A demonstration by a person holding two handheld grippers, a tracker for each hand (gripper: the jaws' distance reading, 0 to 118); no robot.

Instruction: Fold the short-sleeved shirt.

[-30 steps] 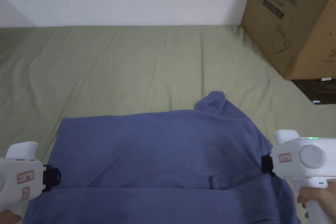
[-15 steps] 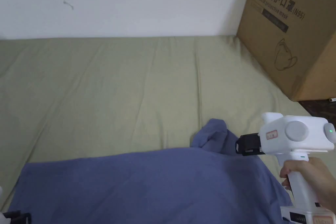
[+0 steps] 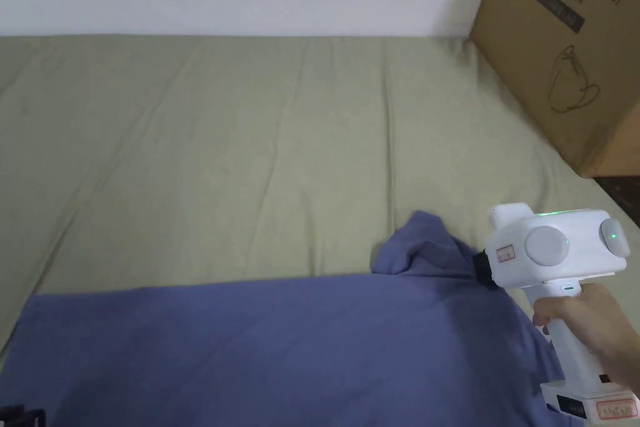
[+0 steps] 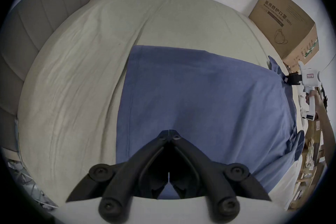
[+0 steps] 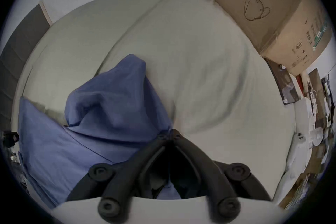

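Note:
A blue short-sleeved shirt (image 3: 281, 347) lies spread across the near part of the olive bed sheet (image 3: 250, 153). One sleeve (image 3: 419, 247) is bunched up at its far right corner. My right gripper (image 3: 476, 267) sits right beside that sleeve; in the right gripper view its jaws (image 5: 170, 132) are shut, pinching the shirt's edge, with the sleeve (image 5: 112, 100) humped just ahead. My left gripper (image 3: 22, 416) peeks in at the bottom left corner. In the left gripper view it (image 4: 169, 132) is shut on the shirt (image 4: 209, 91) at the left end, with the right gripper (image 4: 286, 80) far across.
A large cardboard box (image 3: 562, 53) stands on the bed's far right corner against the white wall. A grey padded headboard (image 4: 36, 37) borders the bed's left side. Cluttered shelves (image 5: 318, 109) stand off the right edge. Bare sheet stretches beyond the shirt.
The right gripper has moved away from me along the shirt's right side, up to the bunched sleeve. The head camera has shifted, so the left gripper now sits at the frame's bottom corner.

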